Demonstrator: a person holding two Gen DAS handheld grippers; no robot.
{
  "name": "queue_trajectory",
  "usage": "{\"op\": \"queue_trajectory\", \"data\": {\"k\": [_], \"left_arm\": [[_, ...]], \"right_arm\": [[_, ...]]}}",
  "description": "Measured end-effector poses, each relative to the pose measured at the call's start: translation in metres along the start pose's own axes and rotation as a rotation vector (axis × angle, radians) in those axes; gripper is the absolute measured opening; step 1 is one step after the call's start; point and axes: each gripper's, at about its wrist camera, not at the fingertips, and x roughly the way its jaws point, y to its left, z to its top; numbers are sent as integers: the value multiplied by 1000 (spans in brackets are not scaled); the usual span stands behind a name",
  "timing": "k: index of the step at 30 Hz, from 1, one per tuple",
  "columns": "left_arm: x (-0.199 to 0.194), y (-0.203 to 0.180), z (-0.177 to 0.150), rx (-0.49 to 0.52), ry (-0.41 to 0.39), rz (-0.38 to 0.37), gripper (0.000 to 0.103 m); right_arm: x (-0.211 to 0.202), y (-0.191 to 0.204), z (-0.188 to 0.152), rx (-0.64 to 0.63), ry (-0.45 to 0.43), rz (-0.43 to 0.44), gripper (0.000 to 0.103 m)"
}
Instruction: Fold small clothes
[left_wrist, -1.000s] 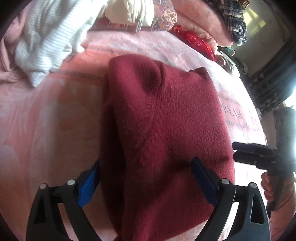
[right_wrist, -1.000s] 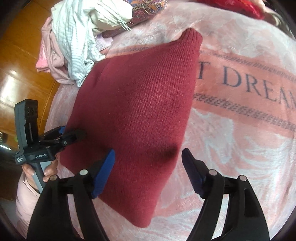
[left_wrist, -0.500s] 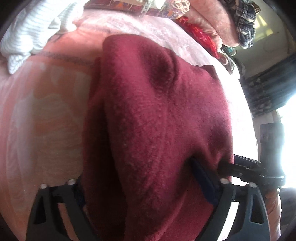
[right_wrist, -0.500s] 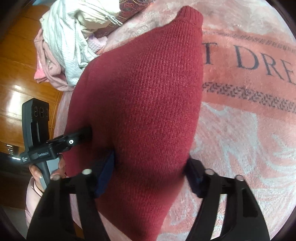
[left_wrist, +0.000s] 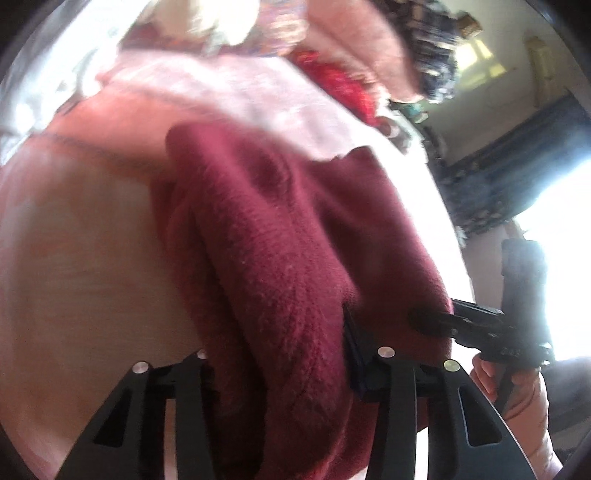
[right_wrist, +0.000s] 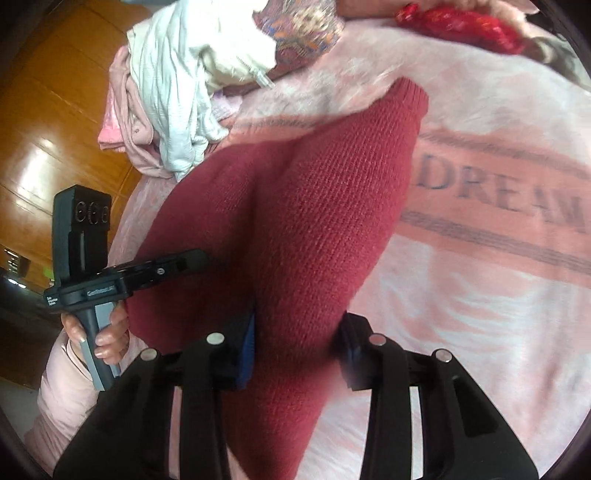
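Note:
A dark red knitted sweater (left_wrist: 280, 240) lies folded on a pink blanket (right_wrist: 480, 295), its near edge raised. In the left wrist view my left gripper (left_wrist: 277, 354) has that near edge bunched between its closing jaws, and the pads press into the fabric. My right gripper (right_wrist: 295, 332) grips the other near corner of the sweater (right_wrist: 314, 221) the same way, its jaws closing on the knit. Each gripper shows in the other's view: the right gripper (left_wrist: 424, 317) at the sweater's right edge, the left gripper (right_wrist: 195, 258) at its left edge, held by a hand (right_wrist: 107, 332).
A pile of white and pink clothes (right_wrist: 173, 92) sits at the blanket's far left corner. A bright red cloth (right_wrist: 461, 18) lies at the far edge. The wooden floor (right_wrist: 44, 129) lies beyond the bed's left side. A bright window (left_wrist: 561, 240) glares at the right.
Both grippers moved in over the sweater's near edge and narrowed onto it. The near edge has lifted off the blanket and bunched up between the jaws.

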Motion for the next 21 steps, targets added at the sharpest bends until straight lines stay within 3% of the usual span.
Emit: {"op": "queue_trajectory", "data": {"k": [4, 10, 14, 16, 21], "left_arm": [[11, -49, -7, 40, -5, -34, 44], [58, -113, -41, 89, 7, -15, 44], [92, -123, -65, 83, 21, 62, 48], [101, -119, -74, 77, -10, 94, 57], [91, -116, -85, 99, -42, 103, 66]], "right_arm": [[-53, -22, -30, -18, -20, -59, 35], [-83, -75, -76, 19, -11, -117, 35], [-64, -117, -95, 85, 18, -105, 37], [-58, -134, -104, 121, 6, -53, 39], [-74, -135, -116, 145, -10, -14, 55]]}}
